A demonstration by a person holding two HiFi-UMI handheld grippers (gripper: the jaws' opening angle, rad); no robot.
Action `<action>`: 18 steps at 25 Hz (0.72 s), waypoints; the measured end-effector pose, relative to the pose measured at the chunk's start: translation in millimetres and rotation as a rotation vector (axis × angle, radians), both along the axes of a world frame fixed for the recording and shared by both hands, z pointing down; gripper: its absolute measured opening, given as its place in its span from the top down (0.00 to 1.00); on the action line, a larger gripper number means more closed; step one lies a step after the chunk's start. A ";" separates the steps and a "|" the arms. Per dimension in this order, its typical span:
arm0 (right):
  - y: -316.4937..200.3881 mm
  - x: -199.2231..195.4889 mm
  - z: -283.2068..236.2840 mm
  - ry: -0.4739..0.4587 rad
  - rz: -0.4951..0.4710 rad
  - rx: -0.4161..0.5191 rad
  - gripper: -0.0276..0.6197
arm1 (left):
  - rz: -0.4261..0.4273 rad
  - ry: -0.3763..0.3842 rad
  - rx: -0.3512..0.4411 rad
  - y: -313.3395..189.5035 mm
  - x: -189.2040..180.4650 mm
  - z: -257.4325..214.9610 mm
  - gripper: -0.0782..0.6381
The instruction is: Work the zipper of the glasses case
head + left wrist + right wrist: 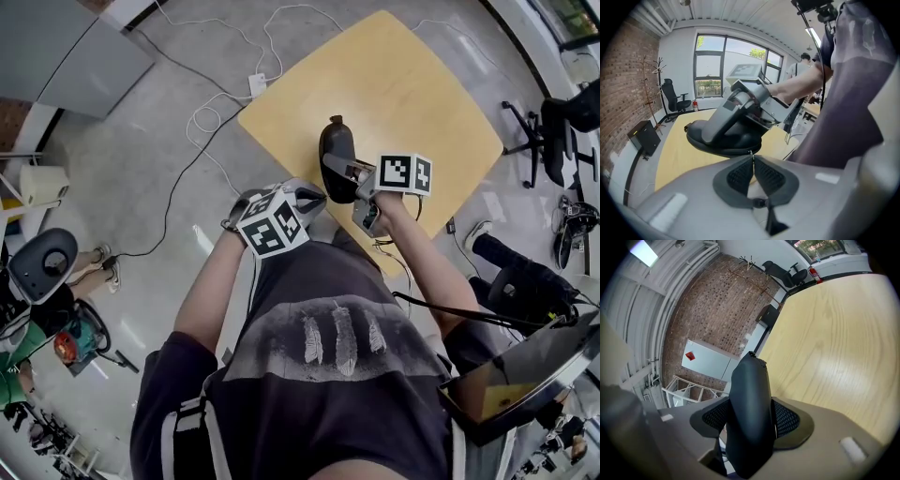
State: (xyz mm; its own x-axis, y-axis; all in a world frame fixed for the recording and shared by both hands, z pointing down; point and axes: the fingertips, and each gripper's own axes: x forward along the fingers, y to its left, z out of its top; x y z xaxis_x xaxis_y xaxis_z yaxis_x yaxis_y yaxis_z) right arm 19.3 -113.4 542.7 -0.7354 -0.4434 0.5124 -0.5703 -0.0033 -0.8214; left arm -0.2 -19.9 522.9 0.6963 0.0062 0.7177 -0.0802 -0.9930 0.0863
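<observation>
Your left gripper (753, 160) sat at the left, jaws pinched together on the thin zipper pull (751, 153). The pull hung from the seam along the near edge of the dark glasses case (723, 140). The case was over the near part of the yellow wooden table (412, 94). To the right, your right gripper (751, 414) had its 2 jaws clamped on the case's sides, with the case standing up between them.
</observation>
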 end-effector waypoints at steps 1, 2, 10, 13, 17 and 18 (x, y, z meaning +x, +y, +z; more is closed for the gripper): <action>-2.1 2.1 2.4 0.008 0.010 -0.003 0.52 | 0.002 -0.006 0.001 -1.2 1.7 2.3 0.88; -4.9 4.1 5.2 0.016 0.021 -0.005 0.52 | -0.003 -0.011 0.001 -3.8 2.8 5.2 0.88; -41.4 21.6 33.9 0.121 0.045 0.022 0.49 | -0.271 -0.051 0.002 -49.1 7.8 46.2 0.89; -48.2 26.7 48.9 0.188 0.031 0.005 0.49 | -0.286 -0.089 0.027 -56.9 12.6 60.5 0.89; -59.5 39.0 67.7 0.222 0.035 -0.037 0.48 | -0.279 -0.113 0.012 -67.9 24.3 74.6 0.89; -61.4 41.2 71.8 0.232 0.028 -0.044 0.48 | -0.279 -0.119 0.006 -70.0 26.9 78.4 0.89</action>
